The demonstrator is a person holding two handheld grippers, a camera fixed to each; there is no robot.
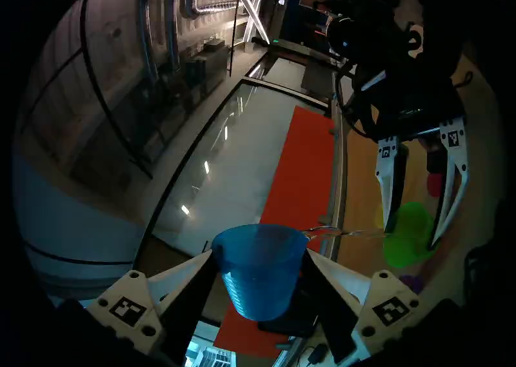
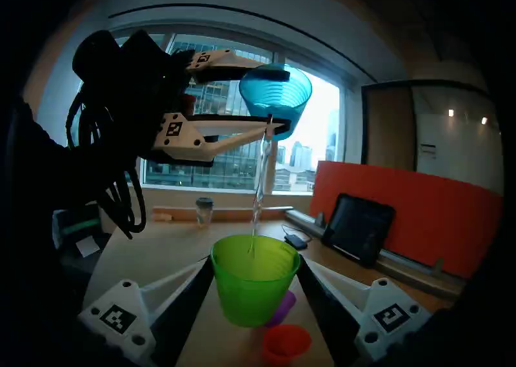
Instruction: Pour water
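Note:
My left gripper (image 1: 259, 264) is shut on a blue plastic cup (image 1: 259, 271), tipped over on its side. A thin stream of water (image 1: 351, 233) runs from its rim toward a green cup (image 1: 406, 234), held between the fingers of my right gripper (image 1: 413, 233). In the right gripper view, the green cup (image 2: 254, 284) stands upright in my right gripper (image 2: 253, 270), just above a wooden desk (image 2: 161, 244). The blue cup (image 2: 276, 91) hangs tilted high above it in the left gripper (image 2: 274, 102), and the water stream (image 2: 259, 186) falls into the green cup.
A small orange cup (image 2: 284, 344) and a purple cup (image 2: 284, 306) sit on the desk below the green one. An orange partition (image 2: 413, 206), a dark tablet (image 2: 358, 228), a small jar (image 2: 204, 209) and a large window (image 2: 226, 160) surround the desk.

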